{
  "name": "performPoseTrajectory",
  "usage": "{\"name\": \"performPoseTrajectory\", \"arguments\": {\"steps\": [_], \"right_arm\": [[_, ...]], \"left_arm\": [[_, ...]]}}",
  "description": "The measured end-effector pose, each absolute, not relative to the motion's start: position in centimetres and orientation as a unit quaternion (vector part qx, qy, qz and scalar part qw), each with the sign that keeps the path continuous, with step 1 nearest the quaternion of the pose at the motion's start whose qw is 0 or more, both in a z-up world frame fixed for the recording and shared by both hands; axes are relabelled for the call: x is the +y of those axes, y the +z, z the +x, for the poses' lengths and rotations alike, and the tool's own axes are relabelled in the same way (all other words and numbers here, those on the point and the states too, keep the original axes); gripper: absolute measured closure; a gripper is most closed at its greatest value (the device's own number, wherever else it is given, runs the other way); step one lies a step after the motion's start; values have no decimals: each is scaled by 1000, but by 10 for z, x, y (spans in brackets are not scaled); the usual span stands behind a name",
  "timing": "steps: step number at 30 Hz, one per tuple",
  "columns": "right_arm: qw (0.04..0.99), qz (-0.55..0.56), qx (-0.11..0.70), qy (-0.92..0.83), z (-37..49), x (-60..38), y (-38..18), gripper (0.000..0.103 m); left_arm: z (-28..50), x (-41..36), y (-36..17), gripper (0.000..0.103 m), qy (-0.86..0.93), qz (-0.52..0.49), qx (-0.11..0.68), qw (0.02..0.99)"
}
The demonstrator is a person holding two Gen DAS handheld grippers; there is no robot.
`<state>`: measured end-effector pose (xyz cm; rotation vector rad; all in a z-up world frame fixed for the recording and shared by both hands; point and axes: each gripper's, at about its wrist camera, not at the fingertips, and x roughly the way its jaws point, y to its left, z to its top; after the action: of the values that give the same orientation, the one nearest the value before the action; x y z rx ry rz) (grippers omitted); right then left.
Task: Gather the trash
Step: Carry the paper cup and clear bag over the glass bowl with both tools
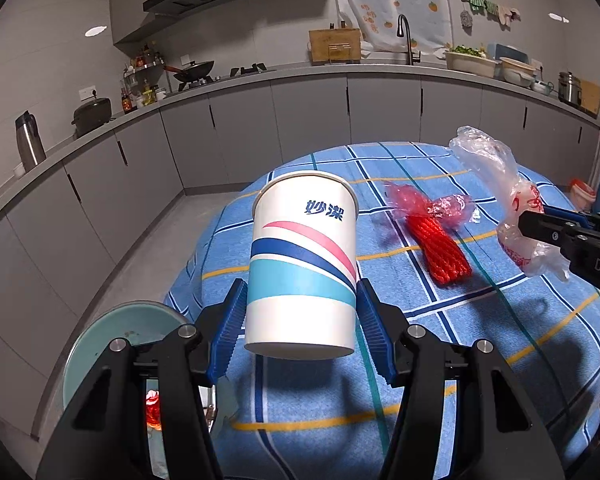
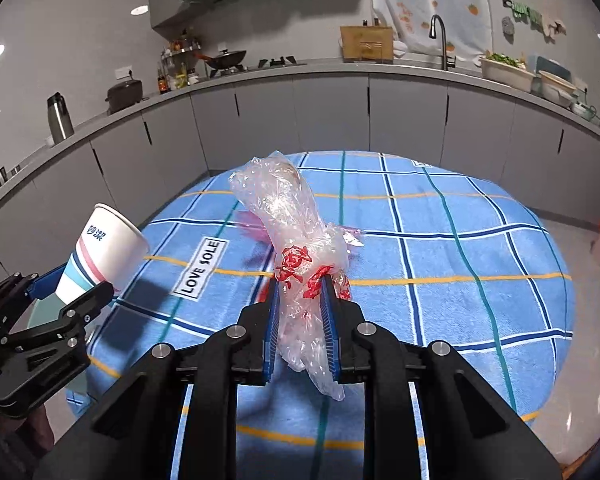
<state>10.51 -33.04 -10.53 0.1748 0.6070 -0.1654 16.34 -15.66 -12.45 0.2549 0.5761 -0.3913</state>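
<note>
The left tool (image 1: 300,320) grips a paper cup (image 1: 303,264) above the desk's (image 1: 500,340) left edge – red netting (image 1: 444,252) lies mid-desk – the right tool (image 2: 300,312) clamps a crumpled plastic bag (image 2: 296,240) aloft.

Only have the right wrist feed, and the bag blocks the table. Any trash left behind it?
Observer: Yes. Behind your plastic bag, a red mesh sleeve lies on the tablecloth.
Operator: Anything else there?
Observer: A crumpled red wrapper lies at the sleeve's far end, touching it.
Operator: Is the left hand-held gripper solid on the cup?
Observer: The left hand-held gripper has both blue pads on the paper cup, low on its sides, mouth up.
Operator: Is there a bin?
Observer: A pale green bin sits down-left, off the table edge.
</note>
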Motion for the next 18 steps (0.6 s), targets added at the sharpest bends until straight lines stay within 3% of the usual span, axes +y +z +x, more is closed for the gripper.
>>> {"name": "performPoseTrajectory", "arguments": {"steps": [18], "right_arm": [[953,75,285,-64,100,-312,-94,82]], "left_arm": [[151,-149,-111,48,-188,113,267,938]]}}
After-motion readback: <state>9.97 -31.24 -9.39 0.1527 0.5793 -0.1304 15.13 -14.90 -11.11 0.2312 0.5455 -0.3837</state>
